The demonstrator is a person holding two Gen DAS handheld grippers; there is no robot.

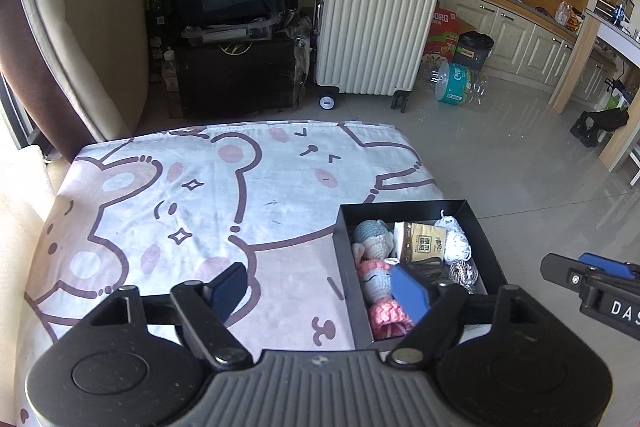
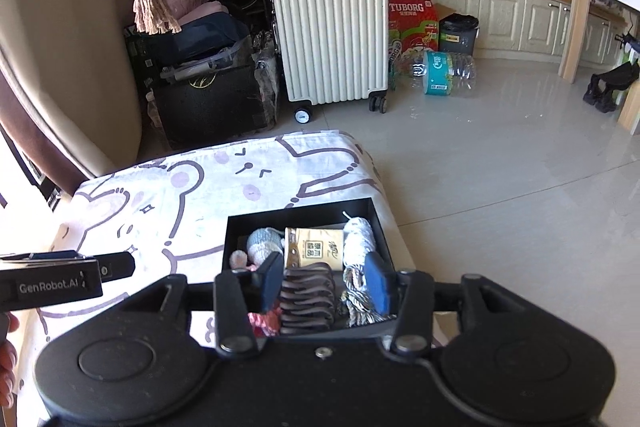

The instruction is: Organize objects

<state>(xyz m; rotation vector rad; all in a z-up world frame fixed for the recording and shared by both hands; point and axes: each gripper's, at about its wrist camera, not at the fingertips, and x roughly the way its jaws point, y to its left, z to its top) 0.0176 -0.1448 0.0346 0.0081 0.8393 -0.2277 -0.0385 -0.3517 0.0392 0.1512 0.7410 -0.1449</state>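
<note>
A black open box (image 1: 400, 207) sits at the right edge of a table covered with a bear-print cloth (image 1: 180, 195). Inside lie crocheted dolls (image 1: 374, 239), a tan tissue pack (image 2: 316, 247), a white cord bundle (image 2: 358, 239), a braided cord (image 2: 356, 301) and a brown ribbed item (image 2: 306, 303). My left gripper (image 1: 320, 291) hovers over the cloth just left of the box, open and empty. My right gripper (image 2: 325, 283) hangs above the near part of the box, open. The brown item shows below its gap, and the blue pads (image 2: 378, 283) do not press on anything.
Beyond the table's far edge stand a white ribbed suitcase (image 1: 372, 27) and a black trunk (image 1: 236, 75) piled with bags. A large water bottle (image 2: 440, 71) lies on the grey tile floor. Cabinets (image 2: 500, 15) line the back wall, and a curtain (image 1: 48, 47) hangs at the left.
</note>
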